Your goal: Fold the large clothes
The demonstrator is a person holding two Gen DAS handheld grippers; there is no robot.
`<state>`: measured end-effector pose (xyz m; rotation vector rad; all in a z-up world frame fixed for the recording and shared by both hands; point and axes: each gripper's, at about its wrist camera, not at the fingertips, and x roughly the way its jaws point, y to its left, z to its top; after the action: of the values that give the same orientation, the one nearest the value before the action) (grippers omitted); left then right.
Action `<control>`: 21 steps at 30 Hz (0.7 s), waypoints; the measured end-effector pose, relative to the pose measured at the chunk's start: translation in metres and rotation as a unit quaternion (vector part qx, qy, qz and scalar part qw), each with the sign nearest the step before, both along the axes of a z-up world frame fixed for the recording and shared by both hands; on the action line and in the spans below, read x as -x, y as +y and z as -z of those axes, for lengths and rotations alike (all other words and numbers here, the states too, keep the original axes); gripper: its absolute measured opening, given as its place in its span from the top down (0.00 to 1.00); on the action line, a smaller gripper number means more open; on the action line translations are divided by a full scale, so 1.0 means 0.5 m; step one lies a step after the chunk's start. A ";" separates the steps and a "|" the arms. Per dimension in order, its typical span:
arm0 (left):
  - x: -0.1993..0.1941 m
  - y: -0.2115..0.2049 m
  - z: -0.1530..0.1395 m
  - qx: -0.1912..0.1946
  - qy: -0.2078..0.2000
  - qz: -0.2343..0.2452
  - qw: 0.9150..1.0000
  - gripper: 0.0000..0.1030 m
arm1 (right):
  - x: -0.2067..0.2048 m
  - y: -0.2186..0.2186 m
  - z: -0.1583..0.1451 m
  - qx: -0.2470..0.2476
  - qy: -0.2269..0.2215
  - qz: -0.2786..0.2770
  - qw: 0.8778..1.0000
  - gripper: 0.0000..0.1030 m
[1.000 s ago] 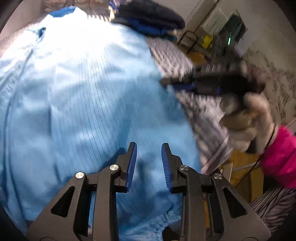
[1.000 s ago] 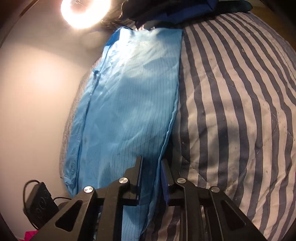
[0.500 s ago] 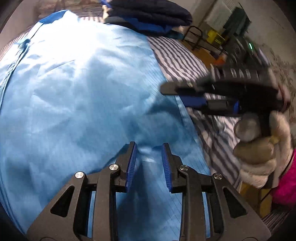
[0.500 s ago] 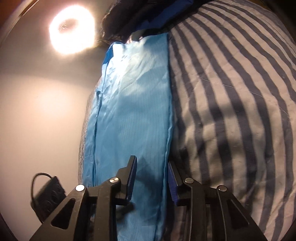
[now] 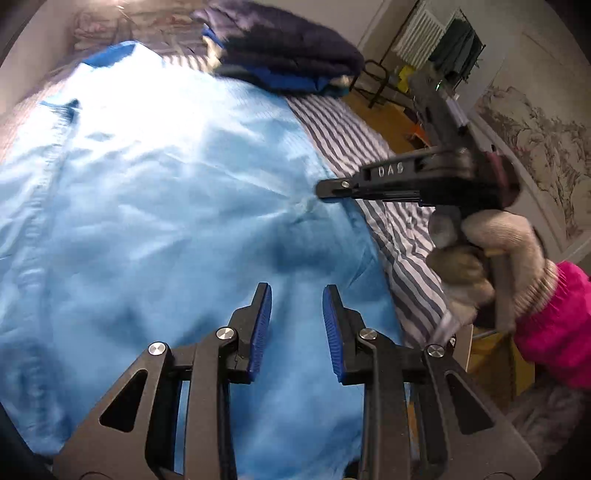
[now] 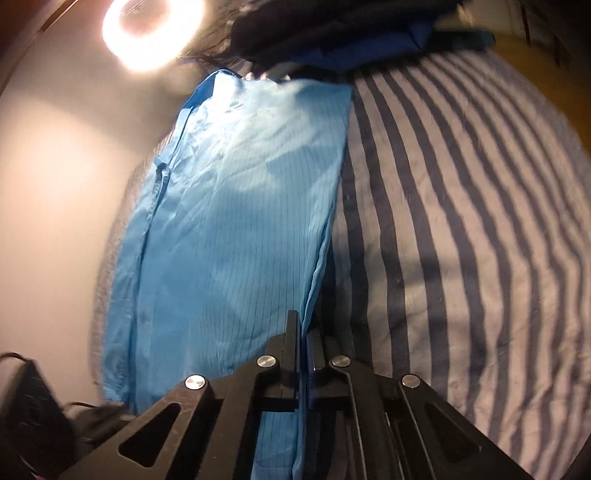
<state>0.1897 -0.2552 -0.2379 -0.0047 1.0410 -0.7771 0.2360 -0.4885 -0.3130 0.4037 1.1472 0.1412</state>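
Note:
A large light blue pinstriped garment (image 5: 166,203) lies spread on a striped bed cover (image 5: 343,136). My left gripper (image 5: 297,295) hovers over its near part, jaws partly apart, with nothing pinched between the blue pads. In the right wrist view the same garment (image 6: 240,221) runs away as a long panel. My right gripper (image 6: 302,325) is shut on its right-hand edge, and the cloth lifts slightly at the fingertips. The left wrist view shows that right gripper (image 5: 325,188) from the side, at the garment's right edge, held by a gloved hand (image 5: 491,258) in a pink sleeve.
A pile of dark navy and blue clothes (image 5: 288,55) sits at the far end of the bed. The striped cover (image 6: 461,221) stretches right of the garment. A ring lamp (image 6: 151,29) glares at top left, and a black box with a cable (image 6: 26,417) sits at lower left.
The right gripper's jaws, open astride the garment's edge half a second ago, have closed on it. The left gripper has shifted a little over the cloth with its jaws unchanged.

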 end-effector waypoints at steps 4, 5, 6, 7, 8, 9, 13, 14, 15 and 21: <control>0.011 0.134 -0.042 0.018 -0.007 -0.029 0.999 0.74 | -0.003 0.040 -0.039 0.046 -0.005 -0.012 0.999 1.00; 0.011 0.160 -0.045 0.021 -0.008 -0.039 0.999 0.74 | -0.007 0.050 -0.046 0.054 -0.004 -0.011 0.998 1.00; 0.007 0.201 -0.052 0.029 -0.009 -0.057 0.998 0.74 | -0.011 0.063 -0.055 0.069 -0.004 -0.011 0.998 1.00; 0.002 0.222 -0.054 0.036 -0.009 -0.067 0.997 0.74 | -0.012 0.074 -0.063 0.083 -0.006 -0.015 0.996 1.00; -0.005 0.256 -0.059 0.047 -0.010 -0.085 0.995 0.74 | -0.013 0.088 -0.071 0.096 -0.008 -0.019 0.995 1.00; -0.013 0.283 -0.063 0.055 -0.015 -0.101 0.993 0.74 | -0.012 0.095 -0.077 0.104 -0.010 -0.021 0.994 1.00; -0.039 0.371 -0.071 0.091 -0.020 -0.156 0.983 0.74 | -0.021 0.150 -0.109 0.139 -0.024 -0.029 0.990 1.00; -0.046 0.390 -0.071 0.098 -0.021 -0.166 0.981 0.74 | -0.025 0.169 -0.118 0.147 -0.028 -0.034 0.988 1.00; -0.049 0.404 -0.070 0.102 -0.021 -0.174 0.979 0.74 | -0.028 0.186 -0.123 0.153 -0.032 -0.038 0.987 1.00; -0.067 0.474 -0.072 0.127 -0.020 -0.200 0.971 0.74 | -0.062 0.339 -0.151 0.205 -0.059 -0.094 0.973 1.00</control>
<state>0.2234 -0.0182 -0.2019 -0.4067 0.8584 -0.5333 0.2671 -0.3189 -0.2375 -0.0796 1.0639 0.0898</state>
